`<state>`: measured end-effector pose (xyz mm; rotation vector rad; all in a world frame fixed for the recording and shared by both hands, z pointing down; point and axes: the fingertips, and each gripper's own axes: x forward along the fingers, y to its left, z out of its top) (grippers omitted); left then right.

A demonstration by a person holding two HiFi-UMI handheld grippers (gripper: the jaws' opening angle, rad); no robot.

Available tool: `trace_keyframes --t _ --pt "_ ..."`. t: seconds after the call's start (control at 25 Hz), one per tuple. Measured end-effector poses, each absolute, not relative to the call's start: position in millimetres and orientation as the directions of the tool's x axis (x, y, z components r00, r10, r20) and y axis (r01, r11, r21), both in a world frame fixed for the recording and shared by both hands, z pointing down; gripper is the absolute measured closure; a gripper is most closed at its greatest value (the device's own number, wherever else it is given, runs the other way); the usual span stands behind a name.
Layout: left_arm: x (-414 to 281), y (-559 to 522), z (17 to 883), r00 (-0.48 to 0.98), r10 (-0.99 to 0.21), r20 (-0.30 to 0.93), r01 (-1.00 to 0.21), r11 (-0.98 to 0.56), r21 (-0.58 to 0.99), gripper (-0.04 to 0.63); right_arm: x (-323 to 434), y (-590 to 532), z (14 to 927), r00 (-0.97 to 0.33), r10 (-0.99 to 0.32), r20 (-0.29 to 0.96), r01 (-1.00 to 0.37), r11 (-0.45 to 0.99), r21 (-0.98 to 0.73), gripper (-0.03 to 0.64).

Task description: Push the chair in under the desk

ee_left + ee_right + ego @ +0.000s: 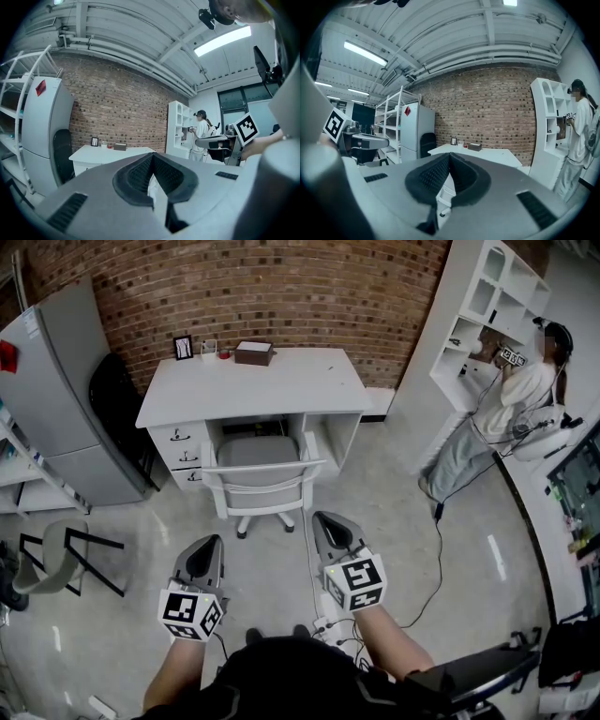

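Ahead of both shut grippers, apart: chair [258,474] under desk [281,381]

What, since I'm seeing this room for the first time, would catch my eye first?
A white desk stands against the brick wall at centre, and a gray-seated chair is at its opening with its backrest toward the viewer. In the foreground the left gripper and right gripper, both shut and empty, are side by side short of the chair. At right a person stands at a white shelf unit.
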<state>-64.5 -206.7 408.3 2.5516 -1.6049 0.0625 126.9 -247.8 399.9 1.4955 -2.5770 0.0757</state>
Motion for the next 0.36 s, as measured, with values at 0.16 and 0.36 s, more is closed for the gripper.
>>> trace_keyframes --t 0.16,0.36 --pt "-61.5 -208.3 410.3 0.438 -0.892 0.112 -0.898 -0.431 0.084 0.588 128.6 -249.4 399.5 -0.487 -0.857 0.165 -0.866 0.499 0.034 0.609" --pt "-63.5 -211.3 404.9 0.438 -0.892 0.107 -0.898 -0.432 0.082 0.588 126.7 -251.9 393.8 -0.489 -0.857 0.163 -0.866 0.5 0.034 0.609"
